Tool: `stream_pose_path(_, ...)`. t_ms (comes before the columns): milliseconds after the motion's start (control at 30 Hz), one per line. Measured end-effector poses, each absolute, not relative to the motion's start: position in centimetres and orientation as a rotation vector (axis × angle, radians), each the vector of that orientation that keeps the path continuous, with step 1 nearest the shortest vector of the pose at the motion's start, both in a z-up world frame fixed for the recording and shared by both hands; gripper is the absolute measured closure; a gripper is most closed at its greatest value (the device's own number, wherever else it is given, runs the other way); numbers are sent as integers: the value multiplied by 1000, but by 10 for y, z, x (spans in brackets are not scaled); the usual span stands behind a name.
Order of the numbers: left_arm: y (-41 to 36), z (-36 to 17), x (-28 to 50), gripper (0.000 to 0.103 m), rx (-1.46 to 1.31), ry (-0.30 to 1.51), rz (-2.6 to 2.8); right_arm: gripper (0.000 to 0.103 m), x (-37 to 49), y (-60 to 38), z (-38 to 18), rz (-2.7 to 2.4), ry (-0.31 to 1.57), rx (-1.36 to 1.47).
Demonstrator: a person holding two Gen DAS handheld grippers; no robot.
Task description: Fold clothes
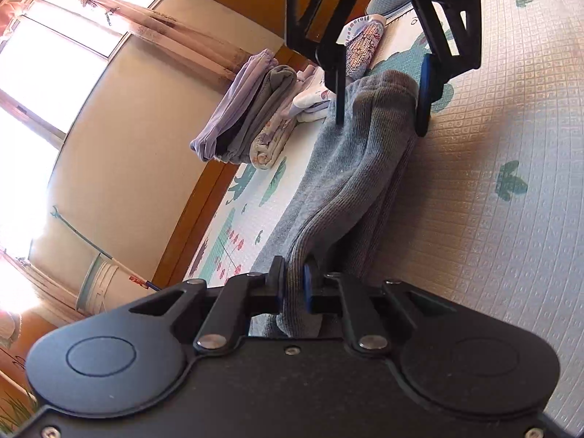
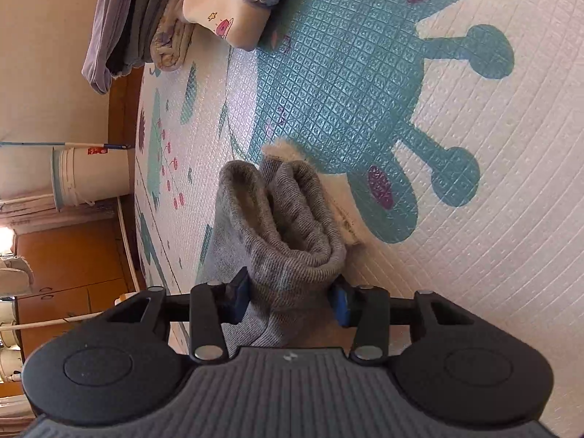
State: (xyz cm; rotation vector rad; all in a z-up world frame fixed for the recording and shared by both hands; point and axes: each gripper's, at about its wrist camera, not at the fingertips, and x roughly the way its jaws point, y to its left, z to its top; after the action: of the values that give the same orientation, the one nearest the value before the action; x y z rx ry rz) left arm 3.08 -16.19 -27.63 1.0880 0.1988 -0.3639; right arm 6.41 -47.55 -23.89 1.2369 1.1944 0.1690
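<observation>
On the patterned play mat (image 1: 492, 116), a grey ribbed garment (image 1: 350, 182) lies stretched out in long folds between the two tools. Its near end is bunched between the left tongs (image 1: 292, 286), whose blue-padded fingers are pressed onto the cloth from both sides. Its far end rises into the right tongs (image 1: 383, 109), which come down from above in the left wrist view with their fingers astride the fabric. The right wrist view shows this end close up: the right tongs (image 2: 292, 301) are clamped on a thick roll of the grey garment (image 2: 281, 219), with a blue pad touching the cloth on each side. A pale fleecy lining shows at the edge of the roll, which sits over the teal splat-shaped figure (image 2: 346, 73) printed on the play mat (image 2: 492, 219).

Beyond the far end of the garment, near the mat's edge, stands a stack of folded clothes (image 1: 248, 109): lilac, grey and a floral roll side by side, with a white printed piece (image 1: 310, 98) just beside them. A sequinned item (image 1: 365, 43) lies a little further from the garment, behind the right tongs. Off the mat, well apart from the garment, a white bucket (image 2: 91, 171) stands against the cream wall (image 1: 127, 127), with a blue-handled pole across its top. A bright window with a tied-back pink curtain (image 1: 146, 25) sits further along that wall.
</observation>
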Motion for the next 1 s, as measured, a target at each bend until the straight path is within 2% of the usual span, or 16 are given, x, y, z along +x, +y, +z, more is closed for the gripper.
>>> stream_pose_path(167,-160,-284,26,95,1108,185,-386,70,53,-475,-228,191,1183,1139)
stream_pose_path(467,-159,-290,24,95,1127,175,-378,70,63,-430,-145,430,962,561)
stream_pose_path(533,-160,-289,25,95,1128,177,-372,70,66,-422,-139,493,886,430)
stream_pose_path(667,-164,-290,23,95,1133,181,-365,70,62,-417,-141,693,619,204)
stream_pose_path(767,-166,-291,24,95,1142,188,-366,70,69,-430,-164,704,604,220)
stream_pose_path(933,-177,-296,21,95,1179,210,-395,68,95,-471,-228,642,822,490)
stream_pose_path(1000,-179,-297,19,95,1190,212,-400,55,96,-477,-221,634,863,570)
